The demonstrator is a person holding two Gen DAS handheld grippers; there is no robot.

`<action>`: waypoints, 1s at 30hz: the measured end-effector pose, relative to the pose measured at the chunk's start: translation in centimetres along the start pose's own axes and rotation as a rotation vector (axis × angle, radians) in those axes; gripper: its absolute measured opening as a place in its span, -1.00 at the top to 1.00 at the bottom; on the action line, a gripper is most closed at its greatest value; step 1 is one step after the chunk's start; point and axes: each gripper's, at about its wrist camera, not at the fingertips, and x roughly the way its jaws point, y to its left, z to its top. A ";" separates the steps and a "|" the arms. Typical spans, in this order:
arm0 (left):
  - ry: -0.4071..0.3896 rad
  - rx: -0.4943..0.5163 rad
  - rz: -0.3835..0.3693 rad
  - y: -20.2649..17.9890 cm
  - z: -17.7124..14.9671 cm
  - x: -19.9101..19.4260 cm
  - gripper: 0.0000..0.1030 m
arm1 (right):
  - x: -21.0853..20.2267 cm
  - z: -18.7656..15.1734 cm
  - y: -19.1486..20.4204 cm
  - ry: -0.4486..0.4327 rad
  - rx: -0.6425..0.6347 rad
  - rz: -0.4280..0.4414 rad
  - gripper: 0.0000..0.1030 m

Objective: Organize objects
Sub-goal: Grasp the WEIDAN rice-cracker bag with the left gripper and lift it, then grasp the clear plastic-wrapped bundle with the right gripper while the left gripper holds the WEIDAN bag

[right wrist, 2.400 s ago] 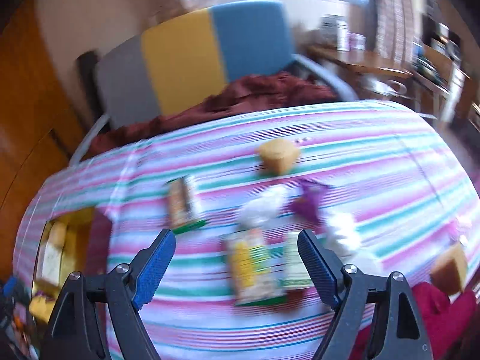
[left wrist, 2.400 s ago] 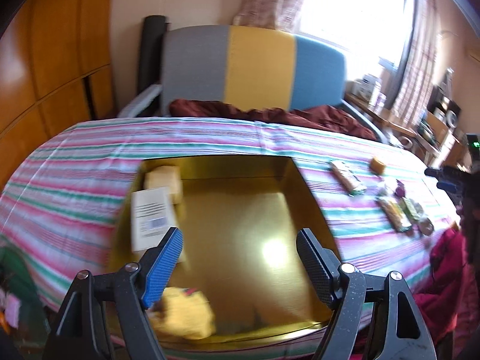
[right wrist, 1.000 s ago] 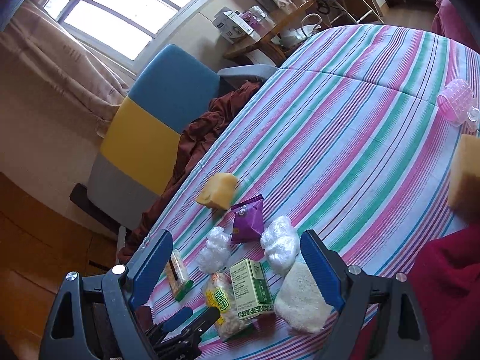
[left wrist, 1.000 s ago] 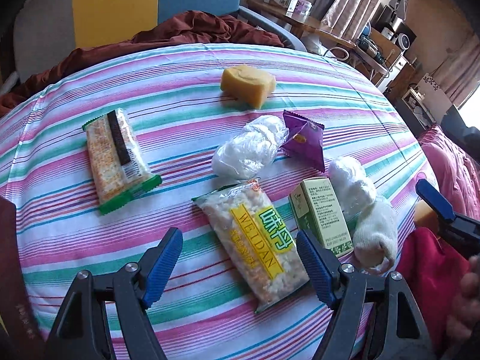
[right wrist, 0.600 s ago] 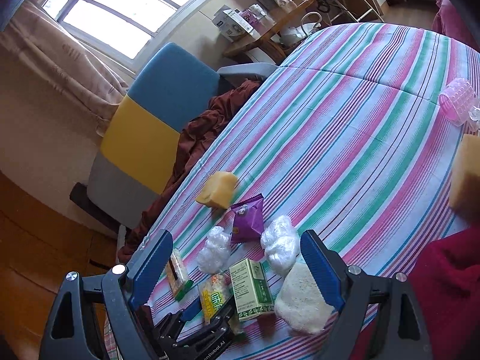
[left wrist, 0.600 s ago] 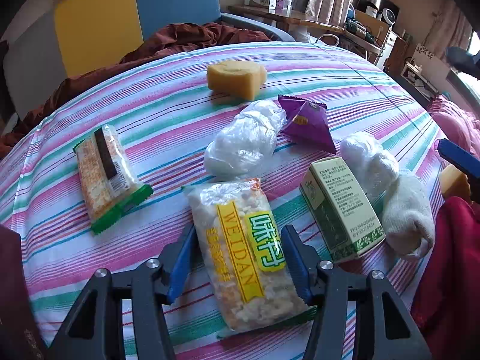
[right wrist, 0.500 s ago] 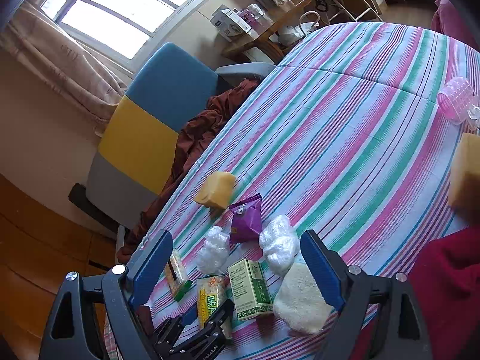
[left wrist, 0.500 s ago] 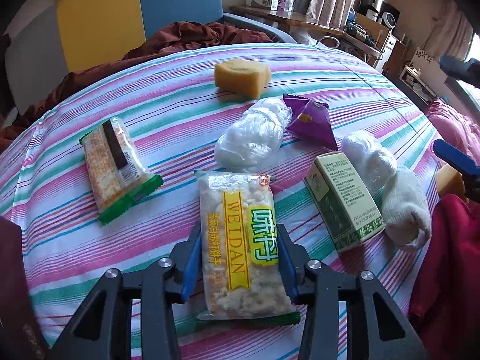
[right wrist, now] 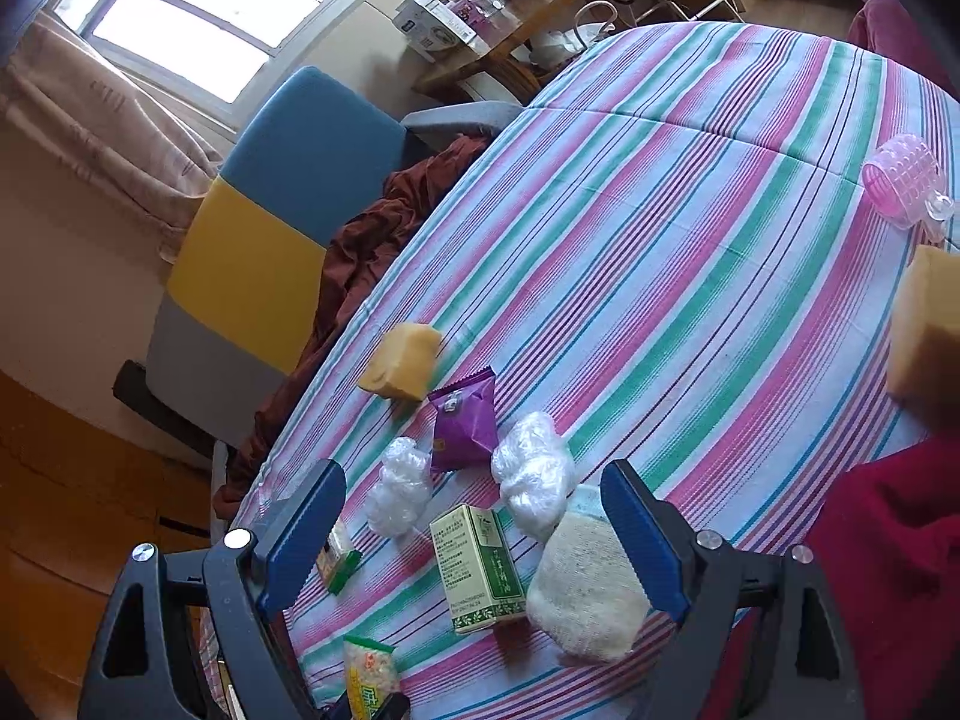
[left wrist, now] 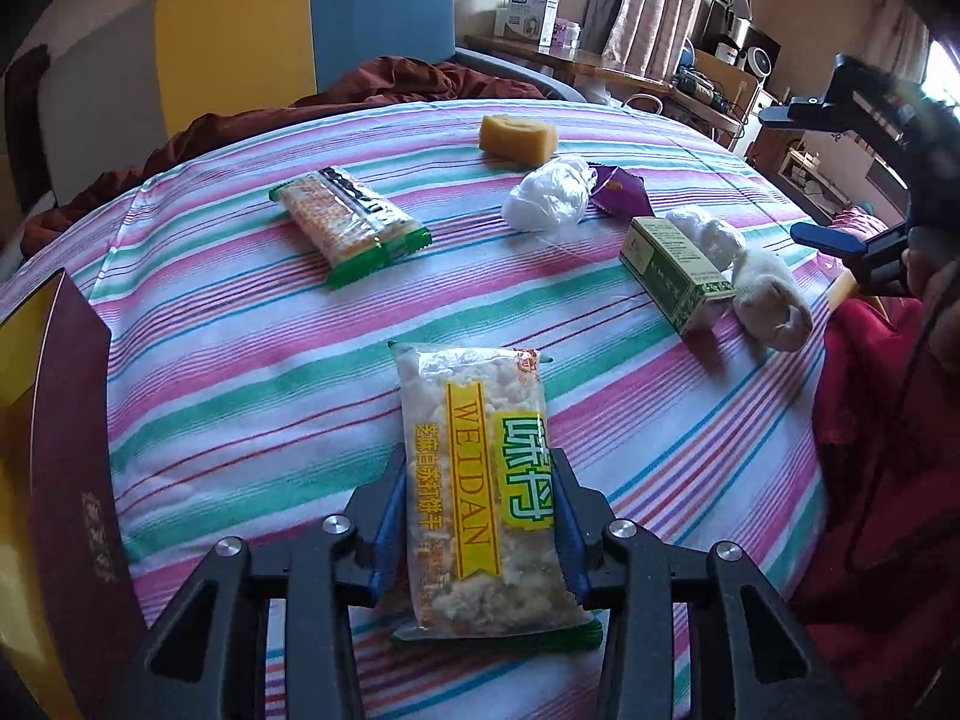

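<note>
Left wrist view: the left gripper (left wrist: 480,516) is clamped on the WEIDAN snack pack (left wrist: 483,507), both pads pressing its 2 long sides. The pack's long axis runs straight out along the fingers, and it looks lifted just above the striped tablecloth (left wrist: 240,372). The maroon box (left wrist: 66,420) sits close to its left, probably the destination.

Right wrist view: the right gripper (right wrist: 474,534) hangs wide open and empty above the green carton (right wrist: 480,564) and white sponge (right wrist: 585,594).

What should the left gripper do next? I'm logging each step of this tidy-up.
Probably carry the snack over: the left gripper is shut on the WEIDAN pack, and the gold-lined box sits at its left, so swinging that way looks like the natural move.
</note>
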 end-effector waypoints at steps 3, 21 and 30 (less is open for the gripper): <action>-0.020 0.017 0.007 0.0 -0.8 -0.5 0.17 | 0.1 -0.1 -0.1 0.006 0.007 -0.020 -0.72; -0.132 0.059 0.003 -0.3 -2.1 -0.5 0.14 | 0.8 -0.2 0.3 0.060 -0.029 -0.150 -0.72; -0.144 0.066 -0.015 -0.1 -2.3 -0.5 0.13 | 5.9 0.5 3.9 0.186 -0.246 -0.355 -0.41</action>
